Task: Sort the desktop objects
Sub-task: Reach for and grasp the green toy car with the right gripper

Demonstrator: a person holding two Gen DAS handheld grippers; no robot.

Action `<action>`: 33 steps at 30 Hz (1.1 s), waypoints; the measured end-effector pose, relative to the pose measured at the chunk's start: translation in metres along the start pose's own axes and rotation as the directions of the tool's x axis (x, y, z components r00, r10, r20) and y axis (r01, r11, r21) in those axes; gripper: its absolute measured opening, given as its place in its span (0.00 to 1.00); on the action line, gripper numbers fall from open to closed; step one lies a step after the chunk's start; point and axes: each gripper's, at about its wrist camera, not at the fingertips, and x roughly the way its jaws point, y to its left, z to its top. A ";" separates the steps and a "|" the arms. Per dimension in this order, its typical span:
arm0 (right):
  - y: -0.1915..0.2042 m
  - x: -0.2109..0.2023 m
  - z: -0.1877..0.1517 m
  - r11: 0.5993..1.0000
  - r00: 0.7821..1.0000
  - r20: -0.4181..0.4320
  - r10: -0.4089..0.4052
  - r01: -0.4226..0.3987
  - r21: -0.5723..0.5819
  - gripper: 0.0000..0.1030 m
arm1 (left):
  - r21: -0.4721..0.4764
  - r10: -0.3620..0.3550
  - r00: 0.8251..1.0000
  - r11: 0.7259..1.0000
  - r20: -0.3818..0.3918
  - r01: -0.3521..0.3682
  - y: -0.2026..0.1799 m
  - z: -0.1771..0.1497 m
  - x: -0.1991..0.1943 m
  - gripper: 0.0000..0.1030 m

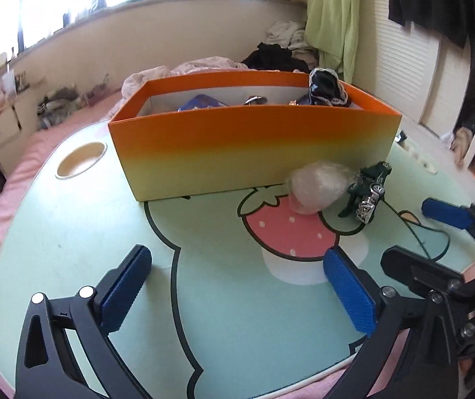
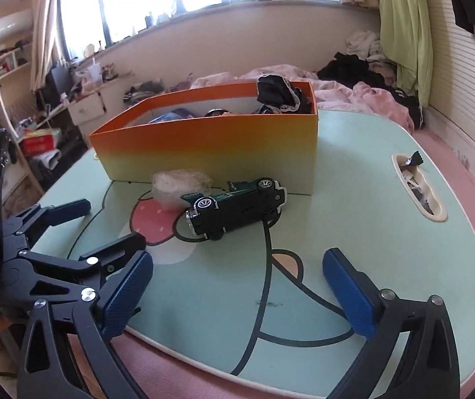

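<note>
An orange-to-yellow box [image 1: 254,146] stands on the mint tabletop [image 1: 71,232] and holds a black lacy cloth [image 1: 325,88], a blue item and a metal piece. It also shows in the right wrist view [image 2: 211,153]. In front of it lie a crumpled clear plastic wad [image 1: 317,186] [image 2: 179,186] and a dark green toy car [image 1: 368,191] [image 2: 234,207] tipped on its side. My left gripper [image 1: 237,286] is open and empty, short of the wad. My right gripper [image 2: 237,286] is open and empty, short of the car; it also shows in the left wrist view [image 1: 417,236].
A round cup recess [image 1: 81,159] sits at the table's left. A slot [image 2: 418,188] with wrappers sits at its right. The table rests on a pink bed with piled clothes [image 2: 363,66] behind. Shelves and drawers stand to the left.
</note>
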 end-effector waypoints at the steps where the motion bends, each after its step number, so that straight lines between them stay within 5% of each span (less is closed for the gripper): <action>1: 0.000 0.001 0.000 1.000 1.000 0.000 -0.005 0.005 -0.003 0.99 | 0.007 -0.001 1.000 1.000 0.004 0.001 0.000 -0.001 -0.001 1.00; 8: 0.005 0.001 -0.002 0.999 0.999 -0.008 -0.046 0.046 -0.026 1.00 | 0.001 0.002 1.000 1.000 0.013 -0.002 0.002 -0.003 -0.004 1.00; 10: 0.007 0.004 -0.003 0.985 0.986 -0.019 -0.166 0.165 -0.046 1.00 | -0.017 0.026 1.000 1.000 0.013 -0.025 0.006 -0.002 -0.003 1.00; 33: 0.006 0.005 -0.002 0.989 0.990 -0.019 -0.138 0.137 -0.049 1.00 | -0.005 0.007 1.000 1.000 0.012 -0.007 0.006 -0.002 0.000 1.00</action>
